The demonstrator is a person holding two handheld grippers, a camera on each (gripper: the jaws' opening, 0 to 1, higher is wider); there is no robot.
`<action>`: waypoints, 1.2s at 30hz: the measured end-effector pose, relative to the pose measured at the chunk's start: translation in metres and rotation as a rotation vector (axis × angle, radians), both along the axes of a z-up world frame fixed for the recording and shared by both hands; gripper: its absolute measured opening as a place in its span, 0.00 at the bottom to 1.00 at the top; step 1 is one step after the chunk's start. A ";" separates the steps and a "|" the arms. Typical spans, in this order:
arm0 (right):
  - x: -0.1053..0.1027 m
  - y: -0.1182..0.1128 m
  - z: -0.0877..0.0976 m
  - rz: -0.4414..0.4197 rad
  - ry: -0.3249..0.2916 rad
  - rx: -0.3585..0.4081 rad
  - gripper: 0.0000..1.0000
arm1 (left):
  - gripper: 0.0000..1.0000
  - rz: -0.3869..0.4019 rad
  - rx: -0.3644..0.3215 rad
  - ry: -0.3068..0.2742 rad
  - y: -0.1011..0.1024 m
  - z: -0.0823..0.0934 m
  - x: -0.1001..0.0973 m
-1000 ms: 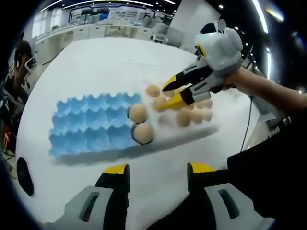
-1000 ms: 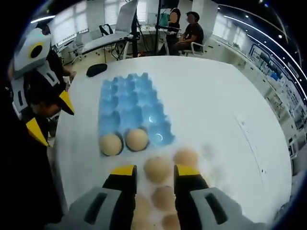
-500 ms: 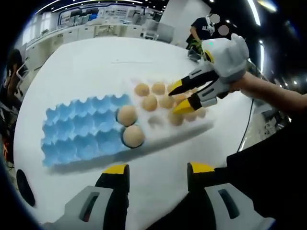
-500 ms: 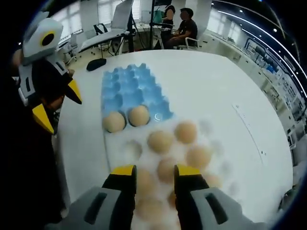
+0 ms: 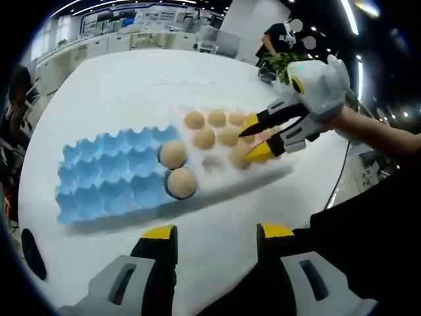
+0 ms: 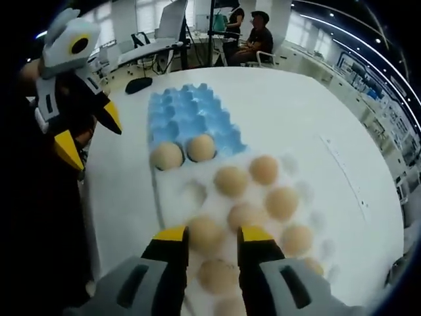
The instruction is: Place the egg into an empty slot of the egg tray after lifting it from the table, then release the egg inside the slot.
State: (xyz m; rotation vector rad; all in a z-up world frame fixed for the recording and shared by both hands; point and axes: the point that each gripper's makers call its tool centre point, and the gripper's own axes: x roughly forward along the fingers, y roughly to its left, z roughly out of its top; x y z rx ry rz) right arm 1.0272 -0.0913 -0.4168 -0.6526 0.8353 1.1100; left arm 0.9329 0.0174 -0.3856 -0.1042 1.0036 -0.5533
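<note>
Egg (image 6: pixel 206 235) lies on the white table (image 6: pixel 329 131) among loose eggs, between the right gripper's (image 6: pixel 208 236) parted jaws; blue egg tray (image 6: pixel 187 115) holds two. Left gripper (image 5: pixel 214 232) hovers open.

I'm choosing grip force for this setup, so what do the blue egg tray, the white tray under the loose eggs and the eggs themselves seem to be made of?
The blue egg tray looks like matte moulded pulp or thin plastic; its peaked cups show no gloss, so it is hard to say which. The white tray has soft dimples blending into the table; material unclear. The eggs are tan and matte; real shell or imitation cannot be told.
</note>
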 end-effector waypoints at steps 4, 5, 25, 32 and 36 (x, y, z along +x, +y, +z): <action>-0.004 0.002 -0.004 -0.002 0.014 0.003 0.30 | 0.49 0.004 0.002 0.001 0.001 -0.001 0.001; -0.004 0.003 -0.007 -0.003 0.017 0.002 0.30 | 0.49 0.007 0.001 0.000 0.002 -0.001 0.001; -0.005 0.008 -0.026 -0.039 0.053 -0.060 0.29 | 0.49 -0.004 -0.032 0.003 -0.010 -0.006 0.014; -0.003 0.007 -0.028 -0.047 0.088 -0.101 0.29 | 0.49 -0.042 -0.033 -0.009 -0.023 -0.004 0.017; -0.003 0.008 -0.029 -0.054 0.101 -0.135 0.29 | 0.49 -0.050 -0.018 -0.010 -0.022 -0.004 0.018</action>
